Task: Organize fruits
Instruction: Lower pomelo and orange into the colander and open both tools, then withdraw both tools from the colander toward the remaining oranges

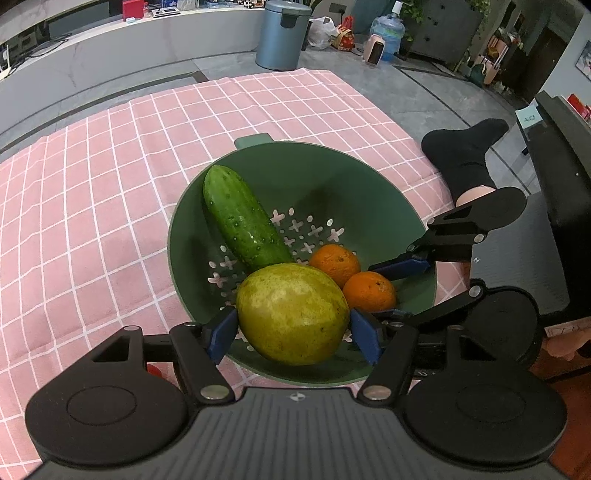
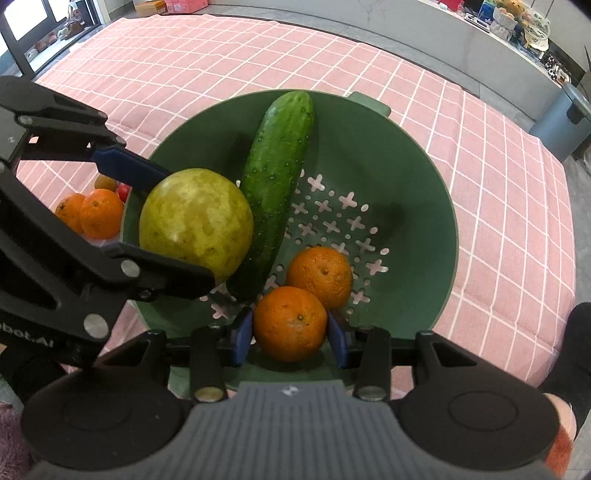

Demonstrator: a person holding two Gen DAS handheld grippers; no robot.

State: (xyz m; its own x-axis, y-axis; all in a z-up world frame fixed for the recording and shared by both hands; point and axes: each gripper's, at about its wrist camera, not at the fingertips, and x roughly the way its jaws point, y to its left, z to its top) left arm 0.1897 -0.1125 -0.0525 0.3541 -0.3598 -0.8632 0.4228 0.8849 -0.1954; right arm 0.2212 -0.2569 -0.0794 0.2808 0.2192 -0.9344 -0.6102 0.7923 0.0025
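A green colander (image 1: 280, 147) sits on a pink checked cloth. In it lie a cucumber (image 1: 240, 218) and an orange (image 1: 334, 260). My left gripper (image 1: 293, 334) has its blue pads pressed on both sides of a large yellow-green fruit (image 1: 291, 314) at the colander's near side. In the right wrist view that fruit (image 2: 195, 218) hangs over the colander's (image 2: 424, 155) left wall, in the left gripper (image 2: 188, 227), beside the cucumber (image 2: 277, 184). My right gripper (image 2: 290, 336) is shut on a second orange (image 2: 290, 323), low in the bowl and touching the first orange (image 2: 321, 271).
Loose oranges (image 2: 92, 212) and a small red fruit (image 2: 123, 190) lie on the cloth (image 2: 184, 55) left of the colander. A person's foot in a black sock (image 1: 461, 147) rests at the cloth's right edge. A grey bin (image 1: 282, 33) stands on the floor beyond.
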